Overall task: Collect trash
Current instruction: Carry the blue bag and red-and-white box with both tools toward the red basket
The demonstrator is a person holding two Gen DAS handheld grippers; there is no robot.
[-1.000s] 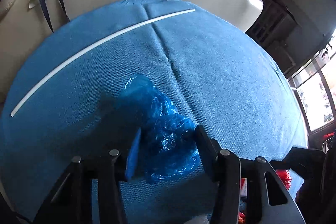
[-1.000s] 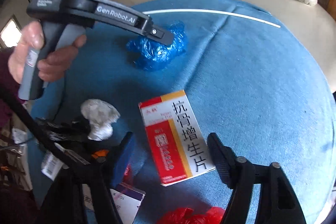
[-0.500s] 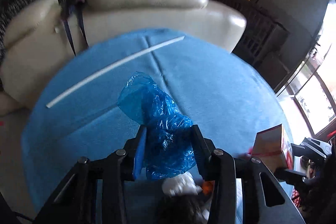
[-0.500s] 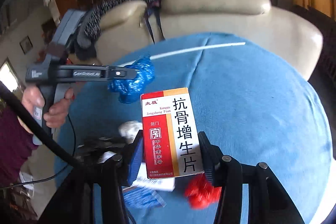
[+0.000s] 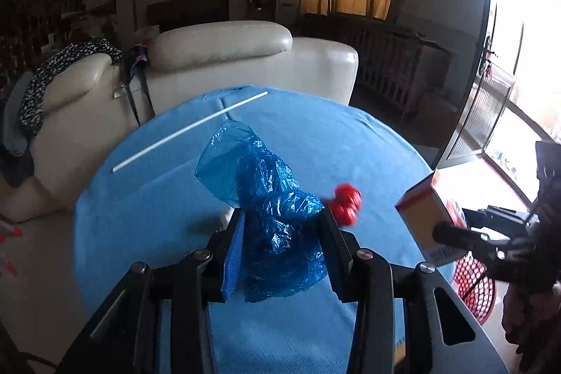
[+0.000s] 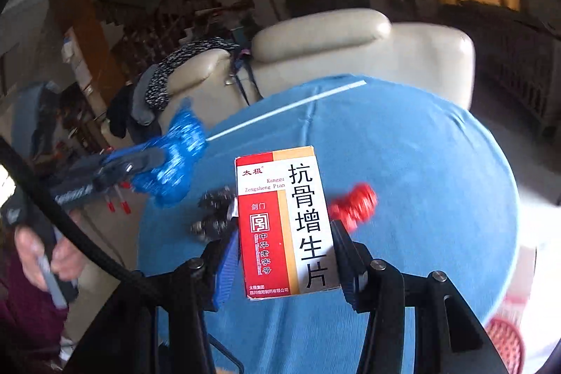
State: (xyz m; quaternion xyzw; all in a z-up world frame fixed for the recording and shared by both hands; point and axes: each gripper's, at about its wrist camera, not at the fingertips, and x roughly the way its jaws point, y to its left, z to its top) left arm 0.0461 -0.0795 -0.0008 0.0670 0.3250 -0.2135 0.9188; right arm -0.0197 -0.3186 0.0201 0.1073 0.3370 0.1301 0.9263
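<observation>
We see our left gripper (image 5: 280, 226) clamped on a crumpled blue plastic bag (image 5: 270, 198), held above the round blue-clothed table (image 5: 350, 142). Only the right wrist view shows the printed face of the red-and-white medicine box (image 6: 284, 223) pinched in our right gripper (image 6: 285, 235). A red mesh basket (image 5: 473, 283) sits beyond the table's right edge.
</observation>
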